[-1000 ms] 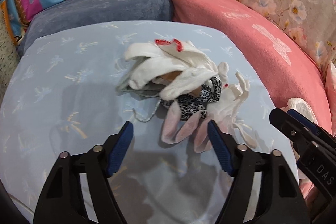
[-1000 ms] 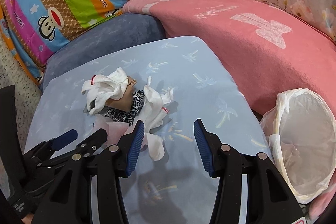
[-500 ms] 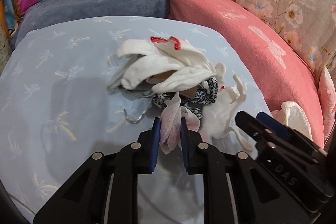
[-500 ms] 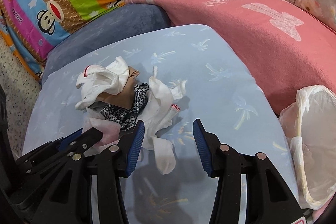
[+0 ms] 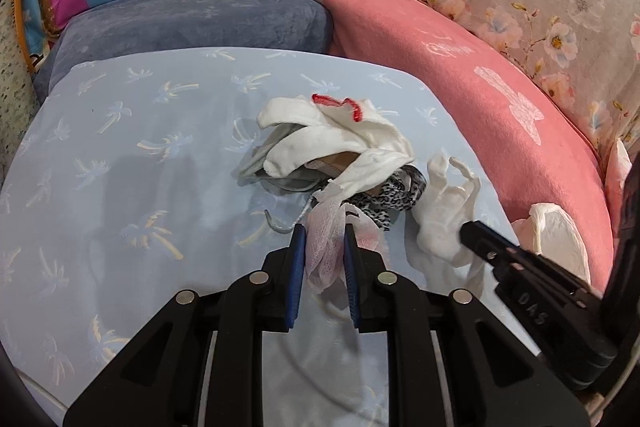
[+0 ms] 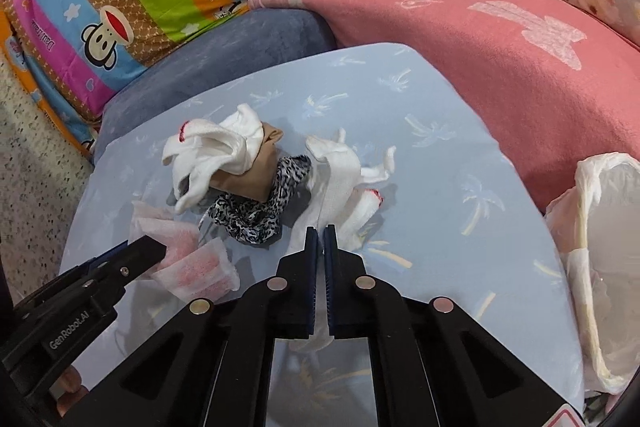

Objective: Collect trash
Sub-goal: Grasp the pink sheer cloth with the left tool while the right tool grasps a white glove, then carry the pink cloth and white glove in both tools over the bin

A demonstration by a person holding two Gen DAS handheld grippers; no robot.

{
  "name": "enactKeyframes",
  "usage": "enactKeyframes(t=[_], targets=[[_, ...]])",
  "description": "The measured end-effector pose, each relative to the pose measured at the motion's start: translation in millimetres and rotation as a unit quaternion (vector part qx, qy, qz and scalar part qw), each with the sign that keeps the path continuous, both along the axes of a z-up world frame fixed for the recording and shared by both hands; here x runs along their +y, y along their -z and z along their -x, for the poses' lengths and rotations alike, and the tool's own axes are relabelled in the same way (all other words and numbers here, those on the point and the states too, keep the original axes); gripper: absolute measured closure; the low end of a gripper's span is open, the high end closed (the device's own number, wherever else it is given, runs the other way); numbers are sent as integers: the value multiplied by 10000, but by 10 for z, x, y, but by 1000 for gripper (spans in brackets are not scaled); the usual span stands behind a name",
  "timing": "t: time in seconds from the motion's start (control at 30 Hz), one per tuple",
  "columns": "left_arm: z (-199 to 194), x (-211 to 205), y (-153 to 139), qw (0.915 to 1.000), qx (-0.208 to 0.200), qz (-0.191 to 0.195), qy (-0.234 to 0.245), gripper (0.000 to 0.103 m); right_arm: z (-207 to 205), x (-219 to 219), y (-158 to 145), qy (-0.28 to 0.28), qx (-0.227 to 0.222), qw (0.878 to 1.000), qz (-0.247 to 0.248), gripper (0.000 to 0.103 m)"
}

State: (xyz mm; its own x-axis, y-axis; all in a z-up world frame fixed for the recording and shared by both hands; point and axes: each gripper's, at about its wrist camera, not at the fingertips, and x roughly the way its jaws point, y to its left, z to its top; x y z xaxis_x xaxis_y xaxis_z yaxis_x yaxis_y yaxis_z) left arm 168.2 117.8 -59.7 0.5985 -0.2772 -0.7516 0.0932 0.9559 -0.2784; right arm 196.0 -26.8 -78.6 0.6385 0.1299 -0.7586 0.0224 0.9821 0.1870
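I see the white bag (image 6: 600, 267) gaping at the blue table's (image 6: 460, 267) right edge, contents unclear. Bare cloth surrounds the pile. My left gripper (image 5: 322, 247) clamps pink-white netting (image 5: 326, 247); my right gripper (image 6: 320, 247) has just closed, pinching the white glove (image 6: 336, 187).

Two close downward wrist views, shared cushion (image 5: 120, 155)

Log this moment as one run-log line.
step: grasp trash | left gripper: shut on pink mesh wrapper | right gripper: shut on white glove | bag: open, right
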Motion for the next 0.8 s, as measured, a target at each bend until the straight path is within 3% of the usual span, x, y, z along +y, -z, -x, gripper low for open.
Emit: enactKeyframes(t=[0.47, 0.8], targets=[[340, -511, -570, 9972, -597, -70, 439, 85, 753, -640, -907, 504, -965, 9940, -79, 100], [545, -1118, -856, 9900, -976, -131, 1008, 85, 1245, -1265, -1273, 1022, -1407, 9847, -86, 100]])
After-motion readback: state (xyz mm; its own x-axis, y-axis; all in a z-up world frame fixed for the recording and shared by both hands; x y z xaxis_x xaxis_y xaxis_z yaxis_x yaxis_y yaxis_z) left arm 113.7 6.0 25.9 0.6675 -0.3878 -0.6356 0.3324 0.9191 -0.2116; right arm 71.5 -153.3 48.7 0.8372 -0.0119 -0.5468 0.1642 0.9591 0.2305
